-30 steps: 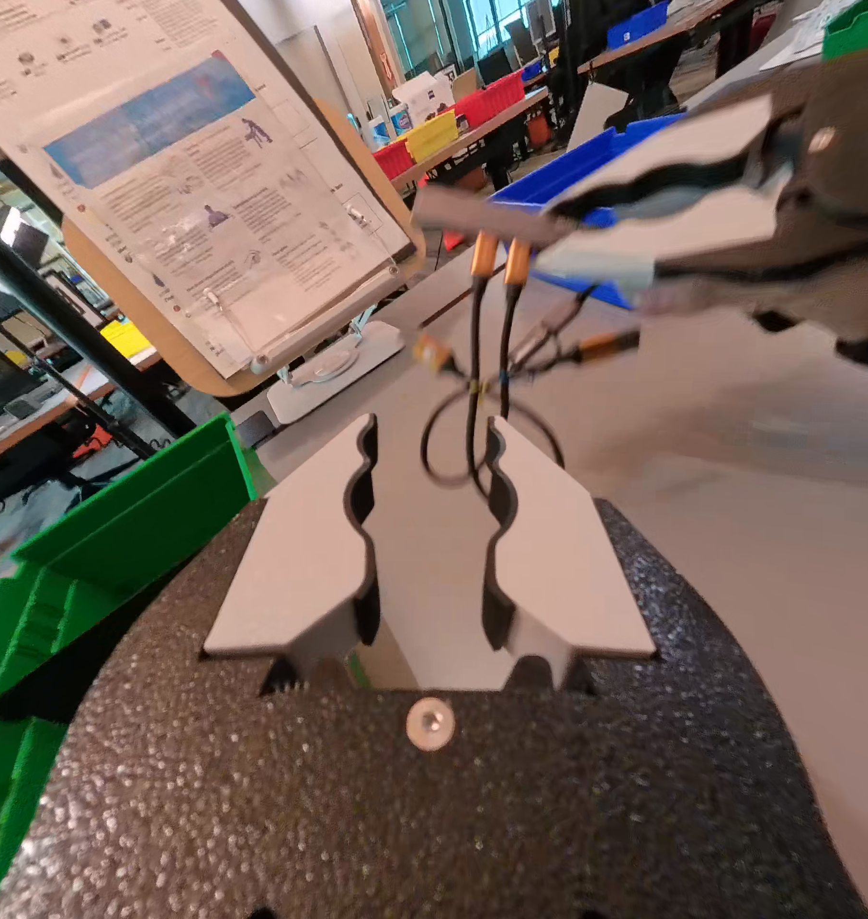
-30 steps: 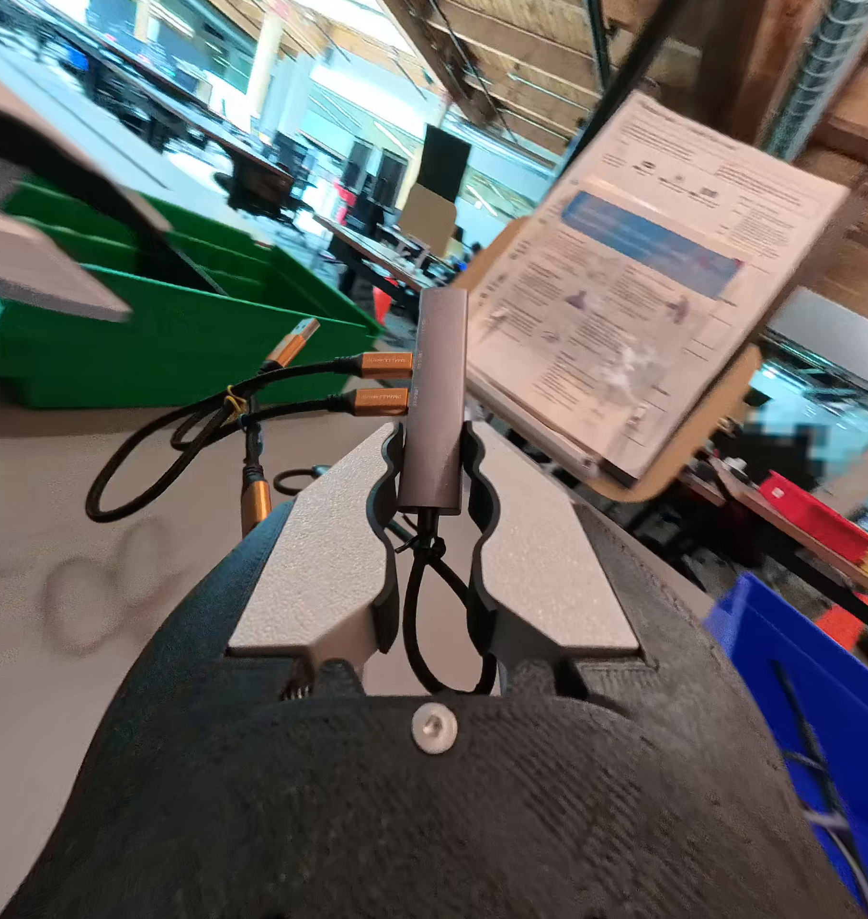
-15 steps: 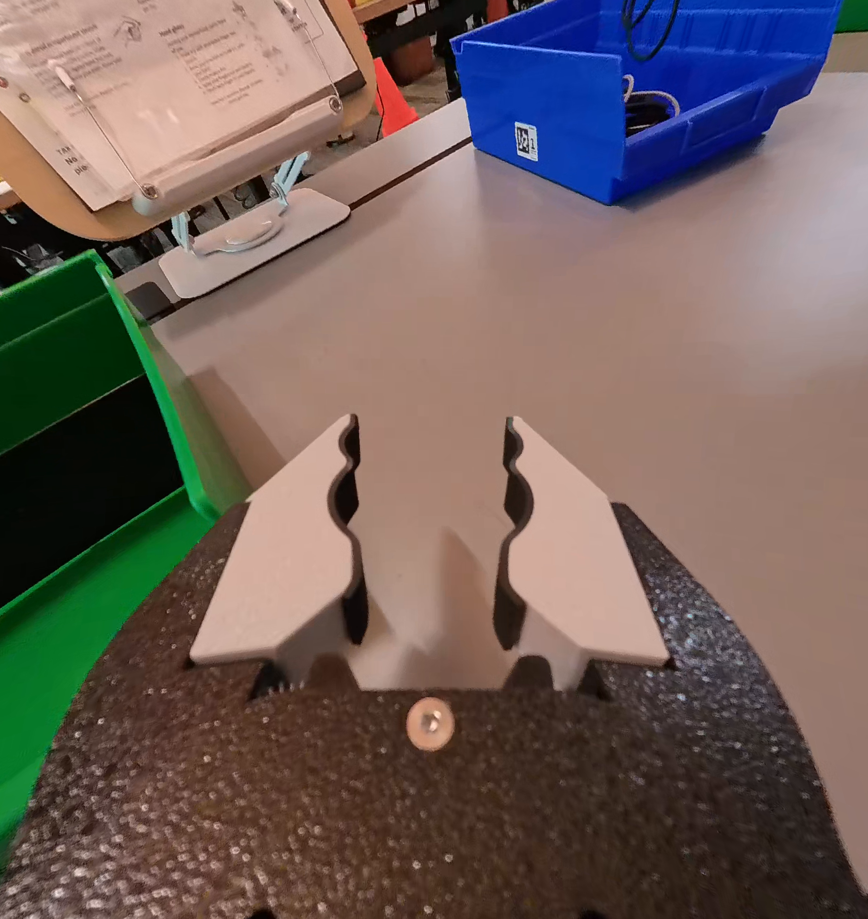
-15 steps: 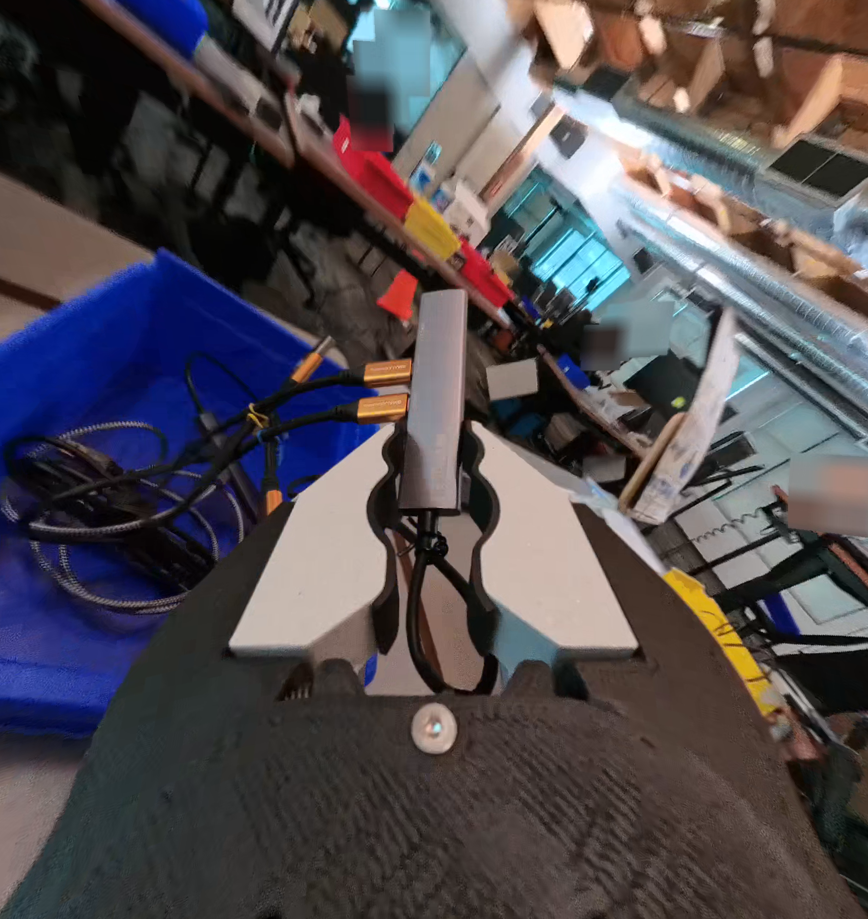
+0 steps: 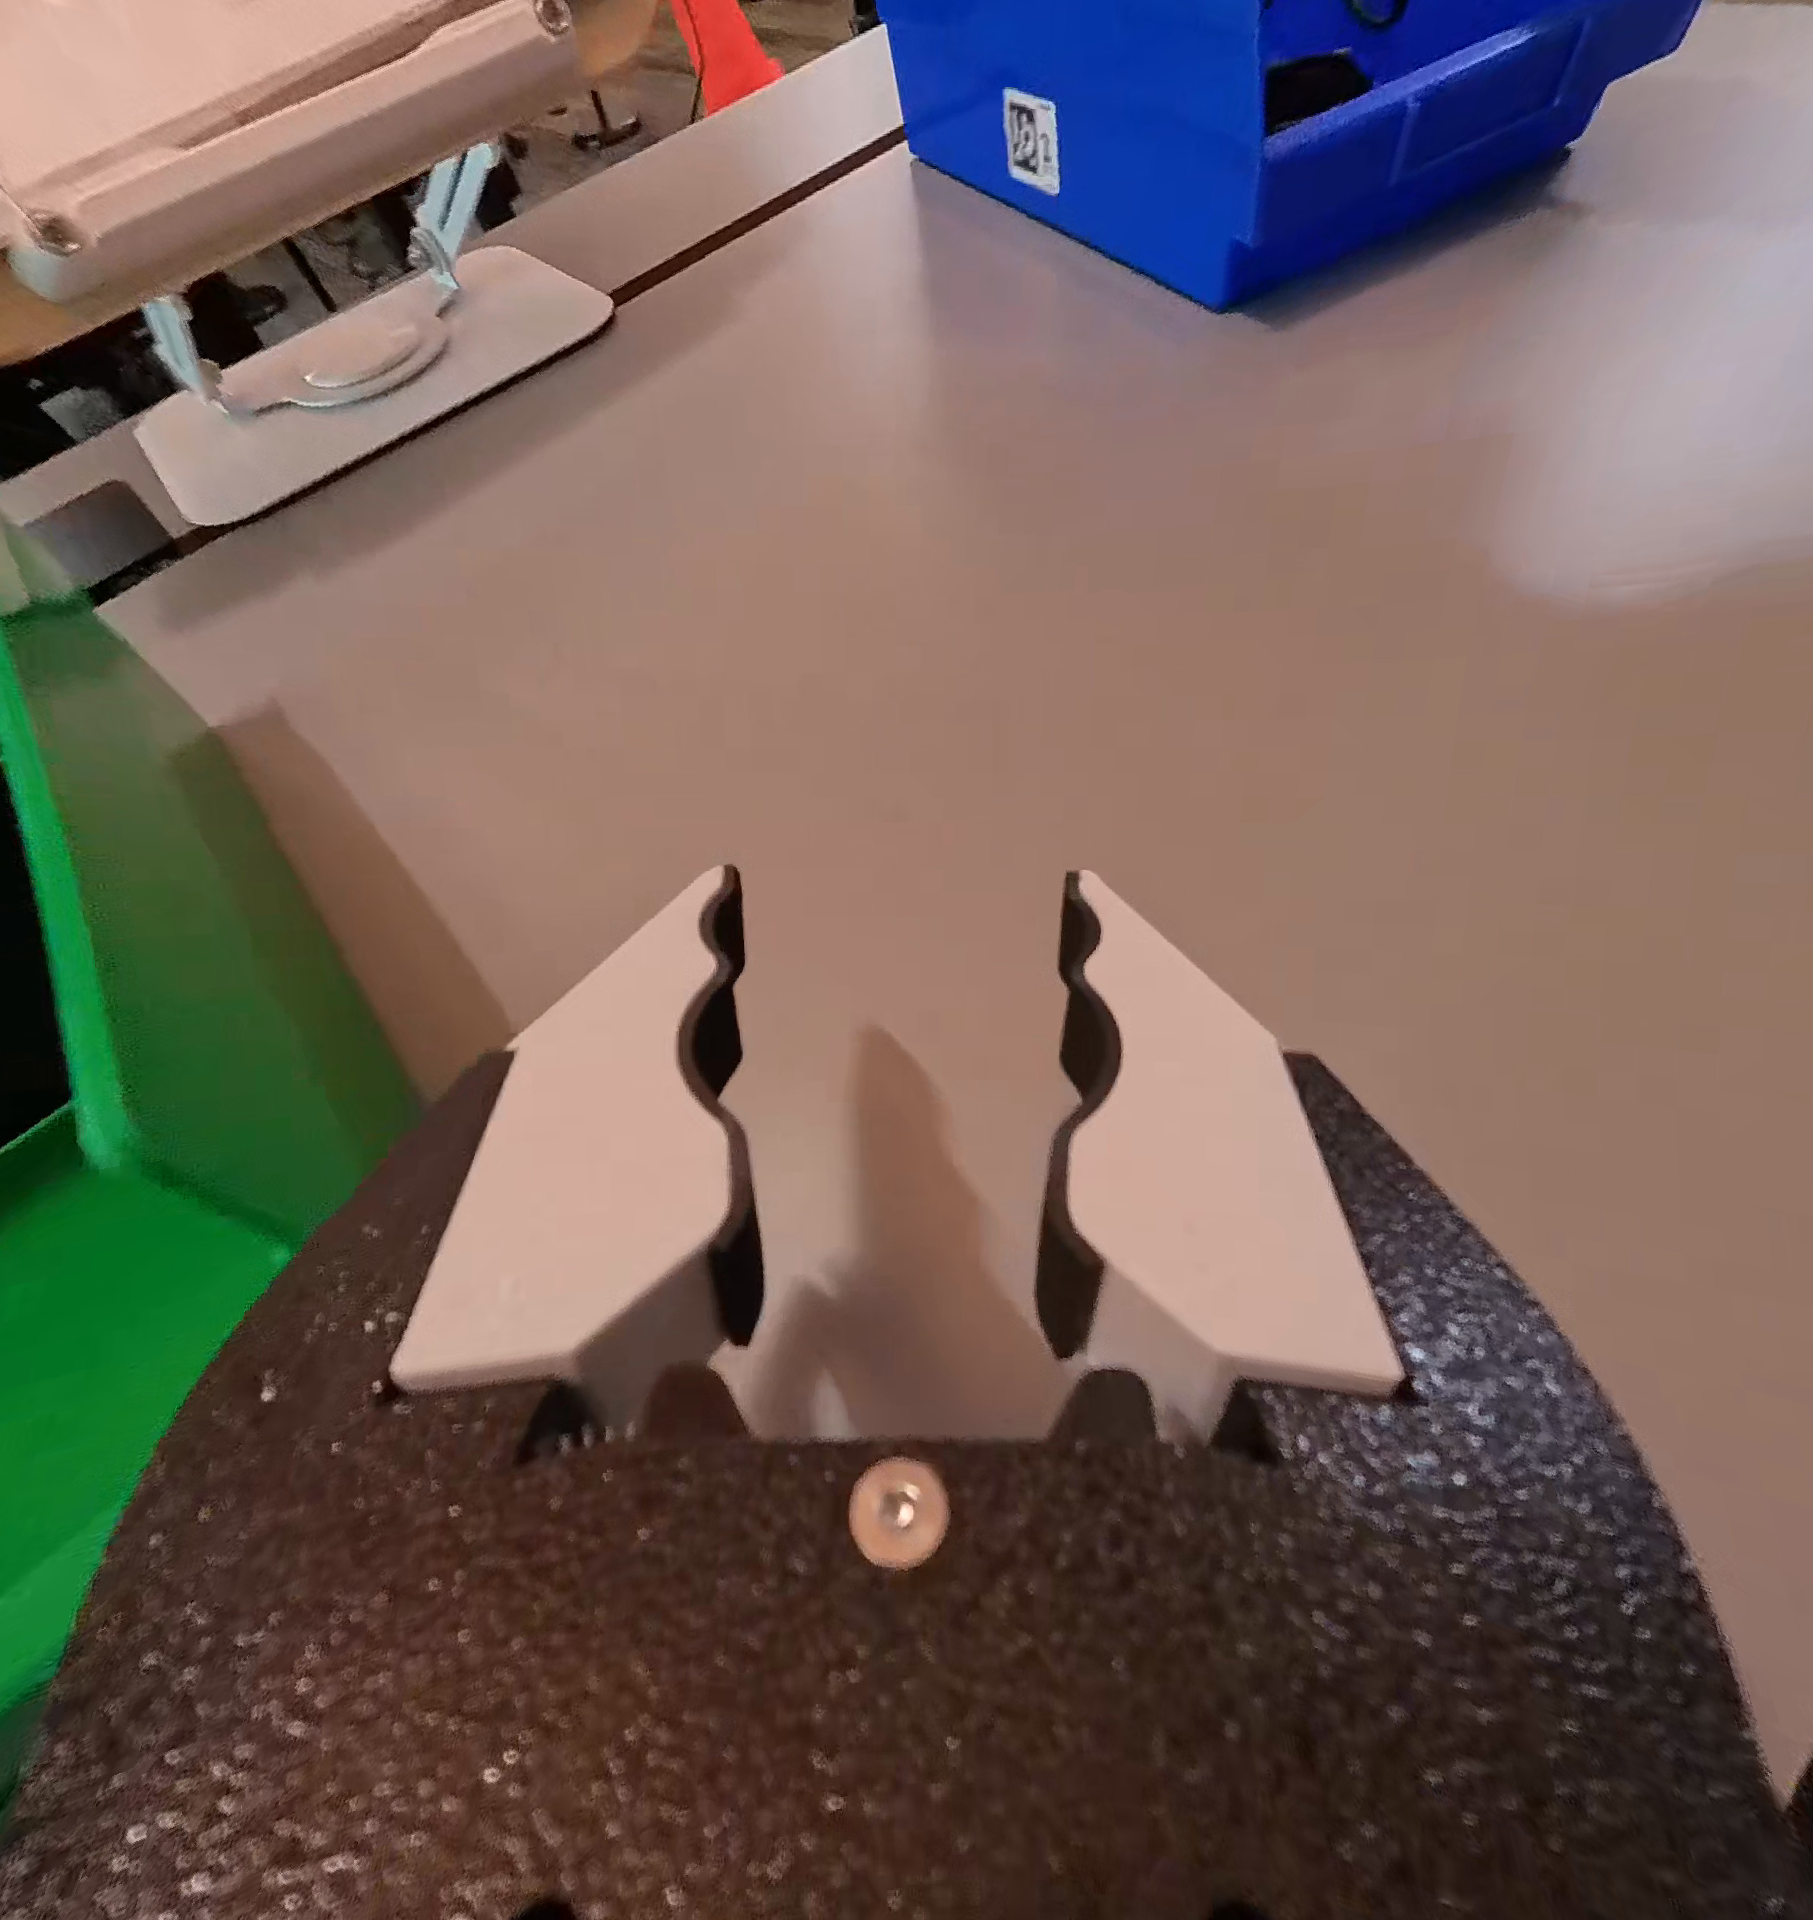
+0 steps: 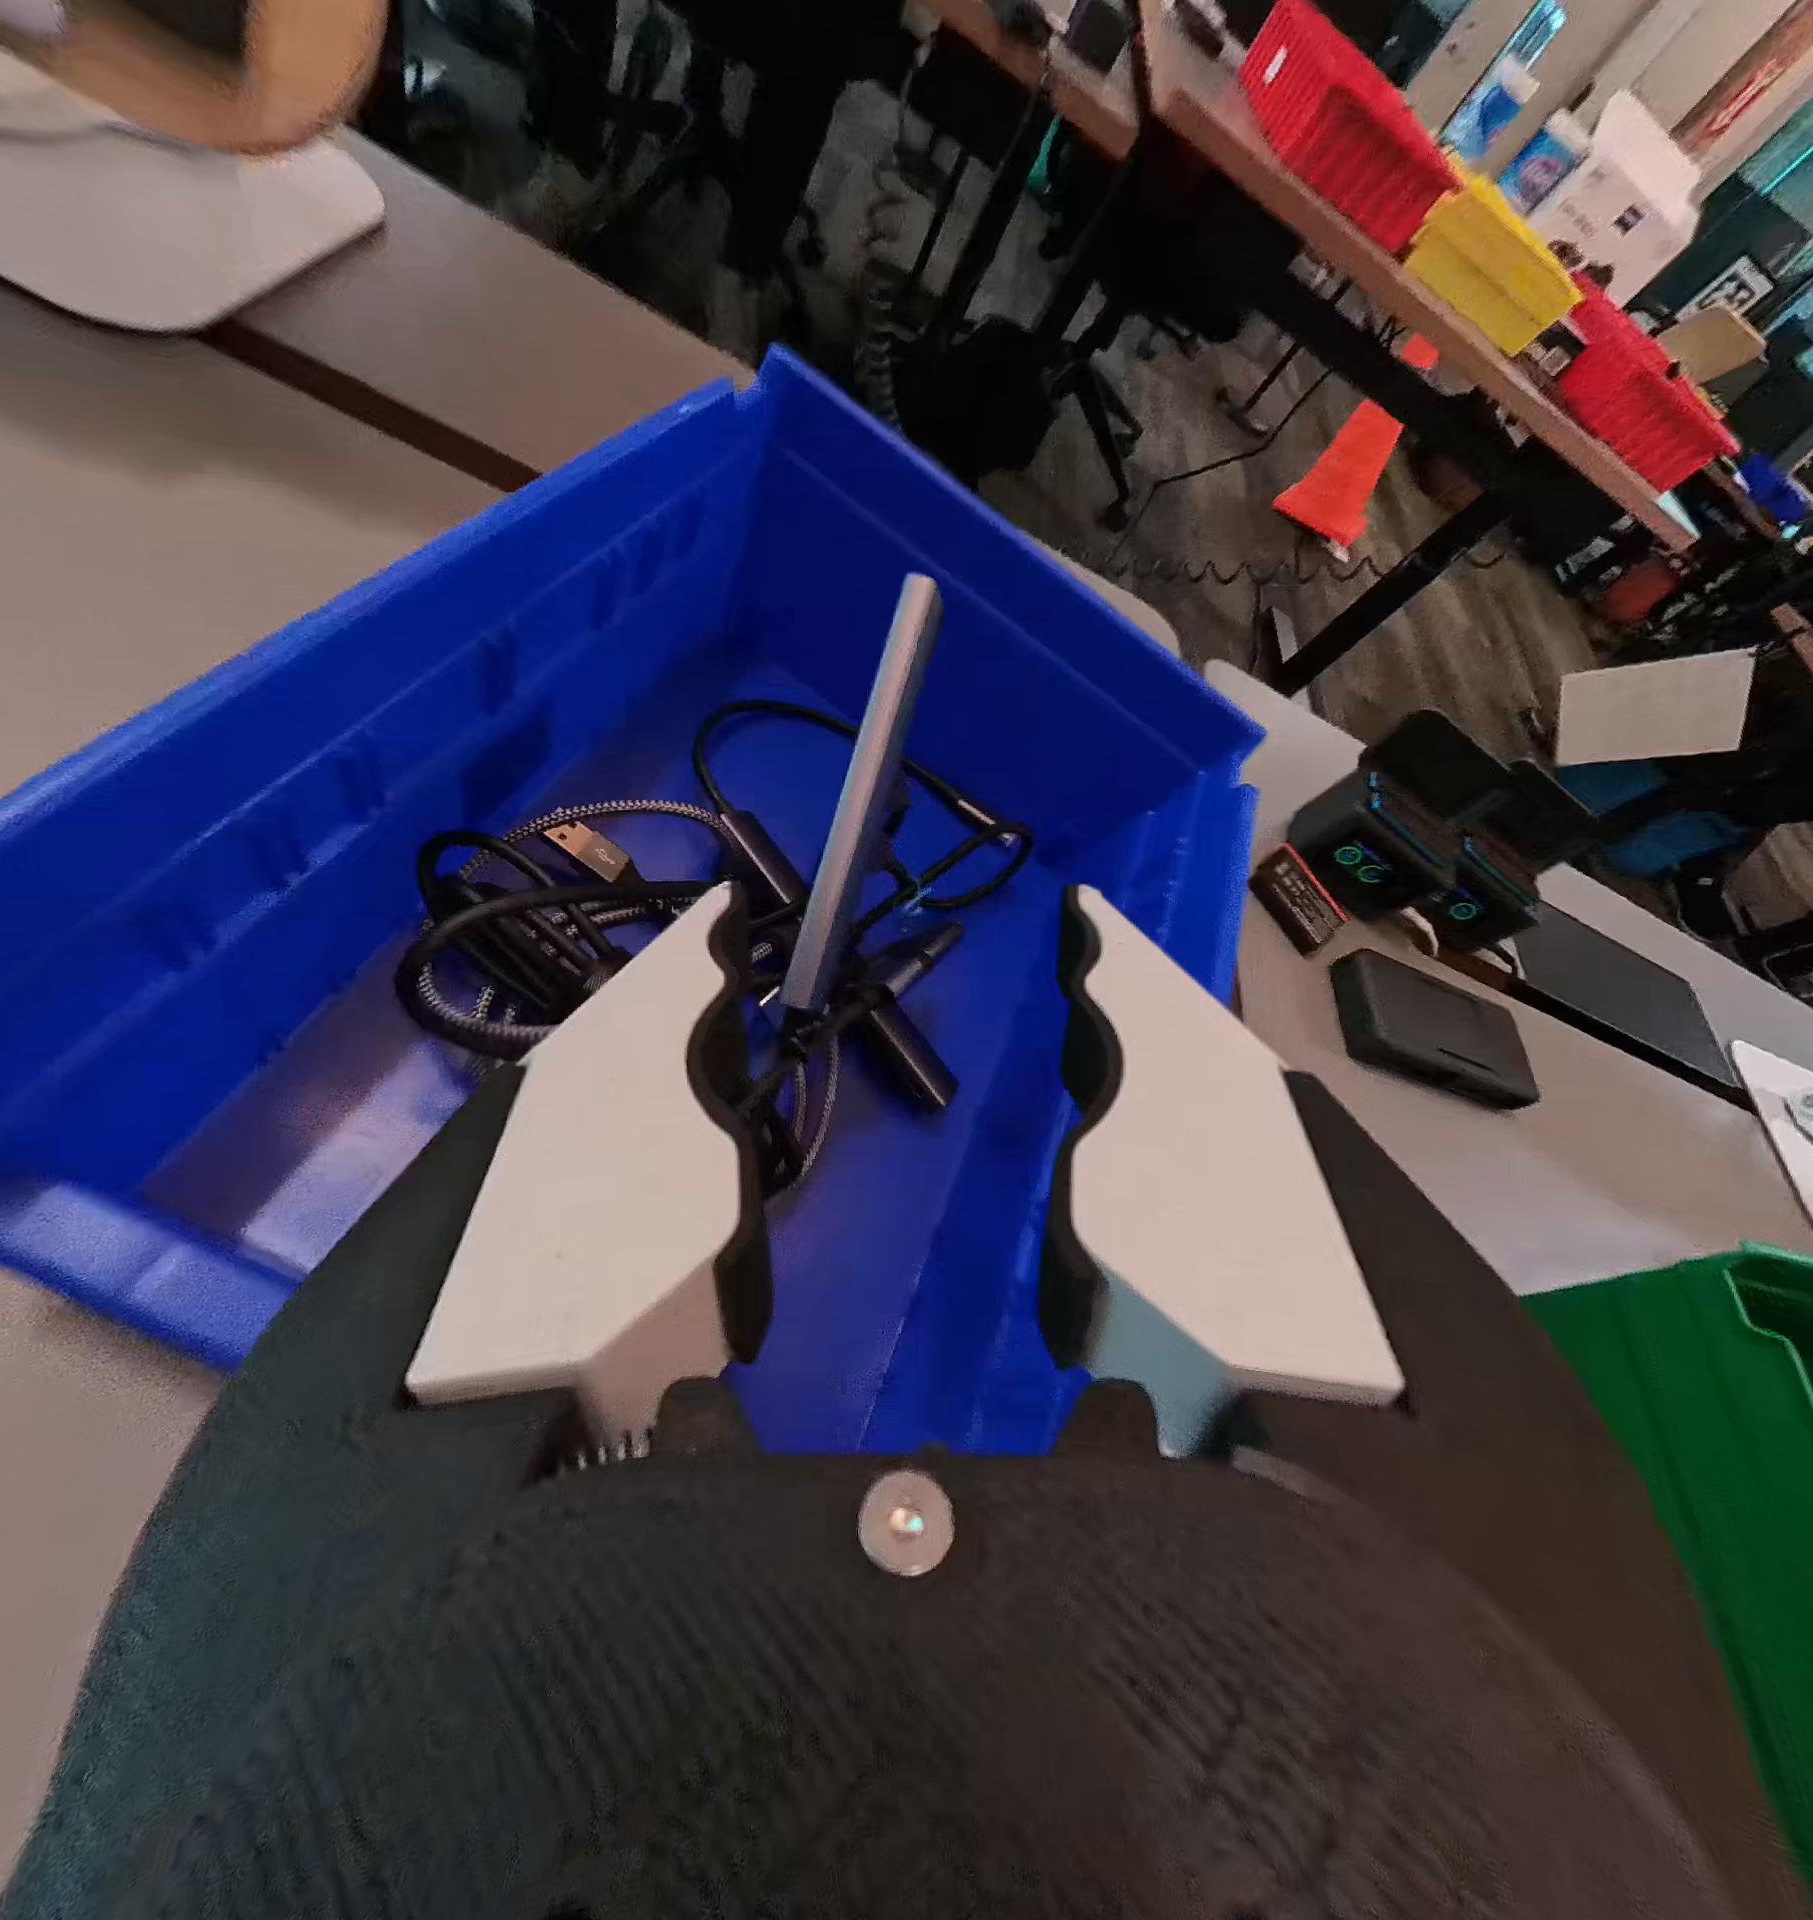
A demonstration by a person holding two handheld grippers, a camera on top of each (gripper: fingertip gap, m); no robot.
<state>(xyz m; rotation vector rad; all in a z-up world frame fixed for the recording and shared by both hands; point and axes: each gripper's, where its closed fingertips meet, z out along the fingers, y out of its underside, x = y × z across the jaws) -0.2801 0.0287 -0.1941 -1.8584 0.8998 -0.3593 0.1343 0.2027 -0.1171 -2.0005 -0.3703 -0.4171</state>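
Observation:
My right gripper (image 6: 902, 904) is open and hangs over the blue bin (image 6: 382, 717). A slim grey USB hub (image 6: 866, 800) is free of the jaws and stands tilted inside the bin, its lower end among a tangle of black and braided cables (image 6: 538, 914). My left gripper (image 5: 902, 883) is open and empty, low over the bare grey table (image 5: 1089, 623). The blue bin also shows in the left wrist view (image 5: 1224, 145) at the far right of the table.
A green bin (image 5: 102, 1039) stands close on the left of my left gripper and shows at the right edge of the right wrist view (image 6: 1754, 1455). A document stand's base (image 5: 382, 374) sits at the back left. Black devices (image 6: 1432, 1029) lie beyond the blue bin. Across from one pair of fingers to the other is roughly 45 cm.
My right gripper swung with the hub from the table's middle to over the blue bin, then opened and let it go into the bin. My left gripper dropped lower toward the table.

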